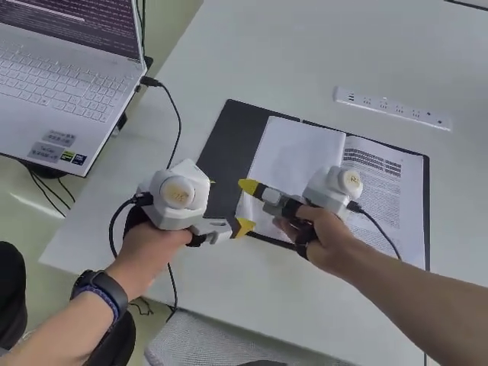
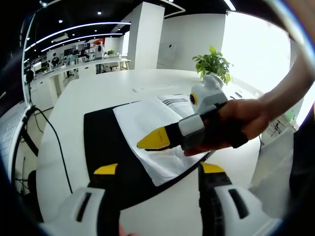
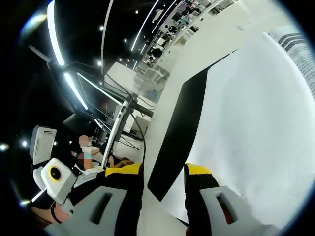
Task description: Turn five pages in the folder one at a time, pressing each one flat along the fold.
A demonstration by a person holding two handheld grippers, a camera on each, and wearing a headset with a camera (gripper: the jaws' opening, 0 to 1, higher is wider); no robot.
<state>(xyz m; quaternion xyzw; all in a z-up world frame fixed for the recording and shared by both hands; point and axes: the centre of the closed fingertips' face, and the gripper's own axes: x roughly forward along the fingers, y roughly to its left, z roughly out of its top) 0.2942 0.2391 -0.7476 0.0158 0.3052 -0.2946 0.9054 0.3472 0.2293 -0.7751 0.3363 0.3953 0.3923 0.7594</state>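
A black folder (image 1: 229,152) lies open on the white table (image 1: 305,46). A blank white page (image 1: 293,156) stands part-way over its fold, and a printed page (image 1: 389,194) lies flat on the right side. My right gripper (image 1: 250,187) points left over the blank page's lower edge. In its own view the yellow-tipped jaws (image 3: 161,171) stand a narrow gap apart, and the page (image 3: 256,123) edge and black cover (image 3: 172,147) show between them. My left gripper (image 1: 236,221) is open at the folder's near edge; its jaws (image 2: 158,169) hold nothing and face the right gripper (image 2: 153,139).
An open laptop (image 1: 69,69) sits at the table's far left, with a black cable (image 1: 174,114) running past the folder's left side. A white power strip (image 1: 393,107) lies beyond the folder. The table's near edge (image 1: 229,313) is just below my hands.
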